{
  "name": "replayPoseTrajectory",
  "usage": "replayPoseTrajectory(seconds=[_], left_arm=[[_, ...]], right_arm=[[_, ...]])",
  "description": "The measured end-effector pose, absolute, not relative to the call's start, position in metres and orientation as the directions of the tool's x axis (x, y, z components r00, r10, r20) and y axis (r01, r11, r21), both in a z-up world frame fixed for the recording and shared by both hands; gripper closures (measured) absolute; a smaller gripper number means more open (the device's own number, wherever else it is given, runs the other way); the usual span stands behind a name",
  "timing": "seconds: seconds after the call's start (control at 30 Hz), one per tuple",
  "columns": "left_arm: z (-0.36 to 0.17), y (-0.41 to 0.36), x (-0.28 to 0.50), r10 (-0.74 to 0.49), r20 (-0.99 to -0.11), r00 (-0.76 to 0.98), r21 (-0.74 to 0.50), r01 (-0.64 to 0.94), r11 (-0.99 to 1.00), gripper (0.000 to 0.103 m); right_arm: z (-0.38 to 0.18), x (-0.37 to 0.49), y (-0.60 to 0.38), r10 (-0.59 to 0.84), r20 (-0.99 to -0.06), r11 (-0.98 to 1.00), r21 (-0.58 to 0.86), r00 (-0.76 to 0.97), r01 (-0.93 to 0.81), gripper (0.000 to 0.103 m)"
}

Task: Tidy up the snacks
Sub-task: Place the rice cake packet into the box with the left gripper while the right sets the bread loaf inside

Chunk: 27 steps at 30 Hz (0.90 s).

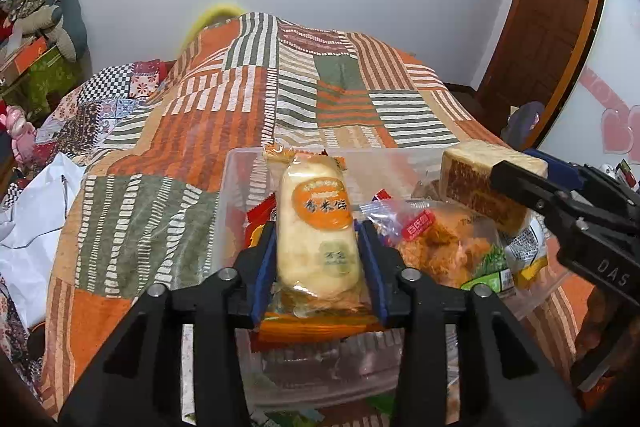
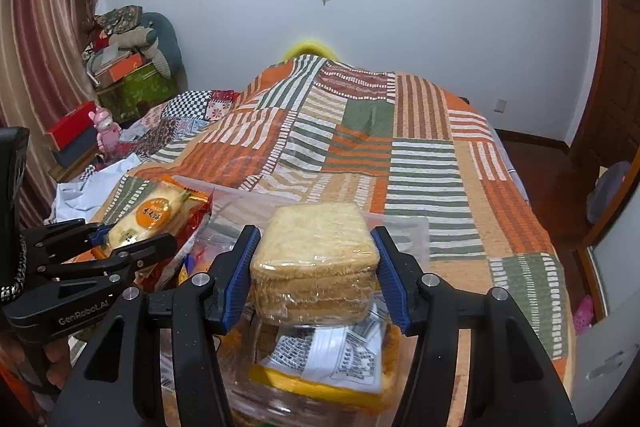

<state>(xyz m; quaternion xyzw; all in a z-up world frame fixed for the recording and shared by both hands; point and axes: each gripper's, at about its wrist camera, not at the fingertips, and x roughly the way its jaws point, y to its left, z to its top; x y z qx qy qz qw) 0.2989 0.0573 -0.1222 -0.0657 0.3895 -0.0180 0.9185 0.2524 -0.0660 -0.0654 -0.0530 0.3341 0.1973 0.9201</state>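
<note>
My left gripper (image 1: 318, 251) is shut on a pale rice-cake packet (image 1: 316, 227) with an orange round label, held above a clear plastic box (image 1: 236, 179) of snacks on the bed. My right gripper (image 2: 314, 267) is shut on a wrapped block of sliced bread (image 2: 316, 259), also above the box. In the left wrist view the right gripper (image 1: 516, 183) and its bread (image 1: 472, 179) are at the right. In the right wrist view the left gripper (image 2: 132, 239) with the rice-cake packet (image 2: 148, 219) is at the left.
The box holds several other packets: an orange floss snack bag (image 1: 440, 247), red wrappers (image 1: 260, 215) and a yellow-edged packet (image 2: 320, 359). A striped patchwork quilt (image 2: 380, 155) covers the bed. White cloth (image 1: 32, 219) lies at the left. Boxes and toys (image 2: 124, 75) are stacked far left.
</note>
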Motion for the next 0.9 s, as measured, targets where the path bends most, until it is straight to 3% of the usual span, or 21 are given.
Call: replayPoseTrajectory(seconds=[0.07, 0.57, 0.9], left_arm=[[-0.119, 0.059, 0.294, -0.076, -0.704, 0.706, -0.134, -0.028, 0.991, 0.051], [-0.086, 0.066, 0.237, -0.048, -0.653, 0.756, -0.119, -0.040, 0.992, 0.035], [-0.081, 0.077, 0.196, -0.018, -0.647, 0.762, -0.095, -0.058, 0.994, 0.026]], right_arm=[[-0.062, 0.250, -0.068, 0.329, -0.634, 0.917, 0.036, 0.700, -0.398, 0.049], [-0.033, 0.205, -0.076, 0.377, -0.574, 0.898, 0.036, 0.726, -0.438, 0.034], [-0.039, 0.173, -0.076, 0.418, -0.580, 0.875, 0.048, 0.699, -0.482, 0.031]])
